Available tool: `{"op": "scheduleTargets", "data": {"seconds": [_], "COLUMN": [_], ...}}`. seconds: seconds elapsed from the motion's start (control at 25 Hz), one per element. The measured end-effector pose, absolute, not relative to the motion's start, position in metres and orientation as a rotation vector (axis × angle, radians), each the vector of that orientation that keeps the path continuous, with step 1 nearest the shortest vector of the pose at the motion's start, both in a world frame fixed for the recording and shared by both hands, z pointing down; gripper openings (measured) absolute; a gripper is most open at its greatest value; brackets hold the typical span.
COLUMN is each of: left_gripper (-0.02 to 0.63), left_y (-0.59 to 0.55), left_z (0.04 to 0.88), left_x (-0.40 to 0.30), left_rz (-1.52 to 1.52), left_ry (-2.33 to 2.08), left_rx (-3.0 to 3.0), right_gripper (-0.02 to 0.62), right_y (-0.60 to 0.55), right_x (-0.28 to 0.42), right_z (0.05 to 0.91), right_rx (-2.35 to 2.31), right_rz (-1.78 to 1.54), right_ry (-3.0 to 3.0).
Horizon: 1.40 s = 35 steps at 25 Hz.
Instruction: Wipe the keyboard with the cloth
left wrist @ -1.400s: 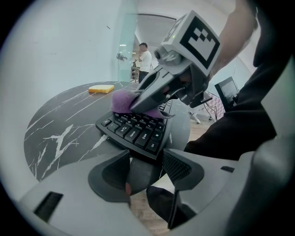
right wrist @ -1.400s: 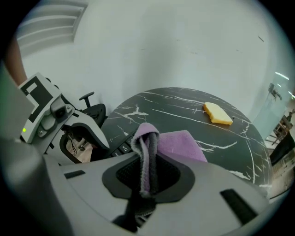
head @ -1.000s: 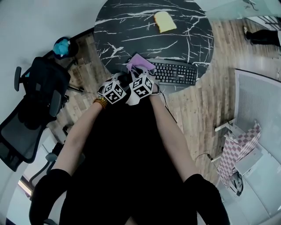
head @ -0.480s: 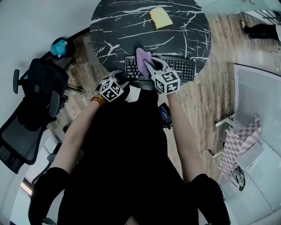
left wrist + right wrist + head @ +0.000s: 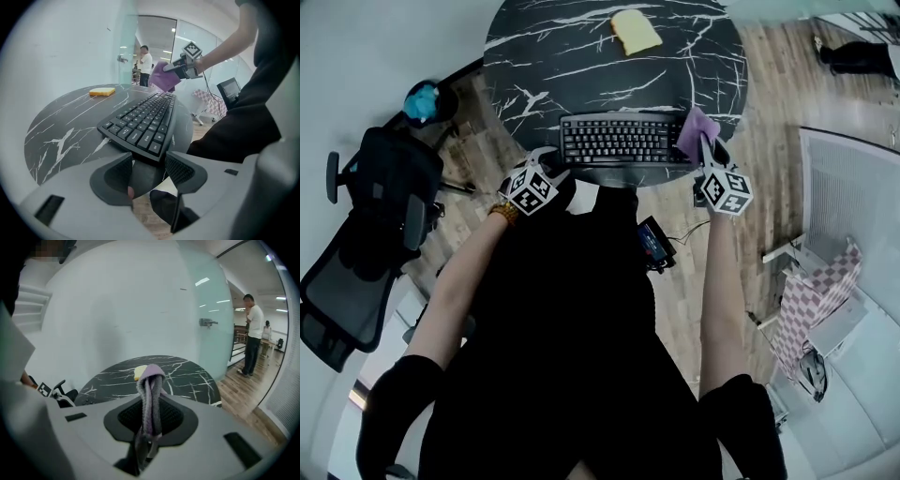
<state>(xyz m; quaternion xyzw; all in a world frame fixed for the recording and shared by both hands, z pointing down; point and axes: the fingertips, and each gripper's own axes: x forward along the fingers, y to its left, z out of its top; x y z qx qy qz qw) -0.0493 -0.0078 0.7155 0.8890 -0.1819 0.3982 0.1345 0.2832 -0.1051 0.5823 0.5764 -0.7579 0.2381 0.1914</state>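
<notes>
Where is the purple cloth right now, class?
In the head view, the purple cloth is pinched in the right gripper, at the right end of the keyboard near the right edge of the marbled table.

Overhead plus two views across table (image 5: 581, 56).

No readable text, brand or number anywhere; keyboard (image 5: 140, 124) key legends too blurred.
</notes>
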Motion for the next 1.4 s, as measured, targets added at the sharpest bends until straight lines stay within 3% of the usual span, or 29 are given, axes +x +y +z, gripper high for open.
{"op": "scheduleTargets", "data": {"seconds": [0.4,0.72,1.4], "left_gripper": [0.229,0.229,0.229], "left_y": [-0.007,-0.006,-0.007], "left_z": [0.716,0.718,0.72], "left_x": [-0.051,-0.051,-0.05], "left_rz": [1.166,1.221,1.258], "left_ry": [-0.544,-0.544,-0.555], "left_rx": [2.551,2.545,2.547], "right_gripper": [0.072,0.072,0.072], "right_y": [-0.097,-0.089,-0.073], "right_x": [0.395,0.442,0.364], "right_z": [0.592,0.603,0.695], "right_rx": [1.702,1.717,1.602], "right_rz": [0.493,0.418,0.788], "right_ry": [-1.857,-1.708,-1.739]}}
